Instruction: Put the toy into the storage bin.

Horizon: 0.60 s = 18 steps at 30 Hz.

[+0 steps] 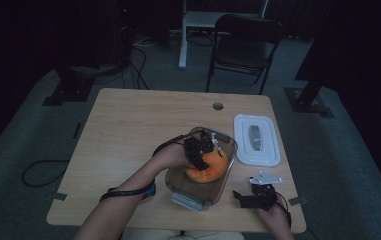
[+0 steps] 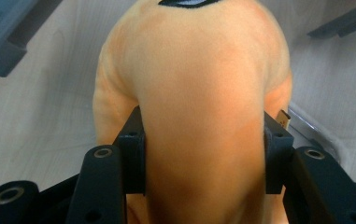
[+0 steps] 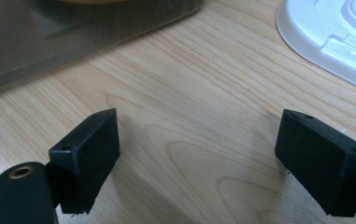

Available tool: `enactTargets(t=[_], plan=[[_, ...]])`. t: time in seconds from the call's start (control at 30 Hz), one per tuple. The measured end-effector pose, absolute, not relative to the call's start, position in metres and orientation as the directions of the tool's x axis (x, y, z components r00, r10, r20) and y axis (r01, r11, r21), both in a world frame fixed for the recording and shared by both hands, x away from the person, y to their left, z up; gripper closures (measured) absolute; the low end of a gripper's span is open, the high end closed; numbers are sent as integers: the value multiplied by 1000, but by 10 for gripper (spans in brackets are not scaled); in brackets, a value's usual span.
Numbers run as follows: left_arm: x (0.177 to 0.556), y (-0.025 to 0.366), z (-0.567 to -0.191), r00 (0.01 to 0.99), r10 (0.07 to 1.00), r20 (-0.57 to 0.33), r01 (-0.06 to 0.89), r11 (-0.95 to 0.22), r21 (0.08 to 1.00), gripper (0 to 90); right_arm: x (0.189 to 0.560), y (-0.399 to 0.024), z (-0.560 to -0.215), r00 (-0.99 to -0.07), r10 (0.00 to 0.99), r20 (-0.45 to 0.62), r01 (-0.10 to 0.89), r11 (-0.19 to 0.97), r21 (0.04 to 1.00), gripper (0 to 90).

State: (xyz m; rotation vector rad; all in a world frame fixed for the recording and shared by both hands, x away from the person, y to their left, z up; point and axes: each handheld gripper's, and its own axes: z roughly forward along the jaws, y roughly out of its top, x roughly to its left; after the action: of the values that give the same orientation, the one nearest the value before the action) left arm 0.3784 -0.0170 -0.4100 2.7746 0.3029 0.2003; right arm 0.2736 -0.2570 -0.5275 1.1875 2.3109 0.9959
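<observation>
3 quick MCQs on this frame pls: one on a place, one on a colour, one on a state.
1. Where is the orange plush toy?
A. in the clear container
B. on the white lid
C. on the floor

2. What colour is the lid right of the container?
A. blue
B. white
C. black

3. How is the right hand-held gripper?
A. shut on the lid
B. shut on the toy
C. open, with nothing between its jaws

Answers:
1 A, the high view shows the toy inside the container's walls.
2 B, it lies pale white on the table.
3 C, the right gripper view shows the jaws wide apart over bare wood.
</observation>
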Motion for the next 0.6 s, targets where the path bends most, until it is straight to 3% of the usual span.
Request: enactTargets(t=[0.1, 0.3, 0.6], plan=[[378, -18, -411, 969, 226, 100, 180, -923, 341, 485, 274, -257, -528, -584, 812, 4, 560, 399, 726, 134], [375, -22, -413, 971, 214, 102, 173, -933, 315, 316, 274, -257, -527, -583, 812, 5, 561, 399, 725, 134], [372, -22, -411, 974, 208, 93, 173, -940, 293, 225, 274, -257, -527, -583, 812, 5, 561, 399, 725, 134]])
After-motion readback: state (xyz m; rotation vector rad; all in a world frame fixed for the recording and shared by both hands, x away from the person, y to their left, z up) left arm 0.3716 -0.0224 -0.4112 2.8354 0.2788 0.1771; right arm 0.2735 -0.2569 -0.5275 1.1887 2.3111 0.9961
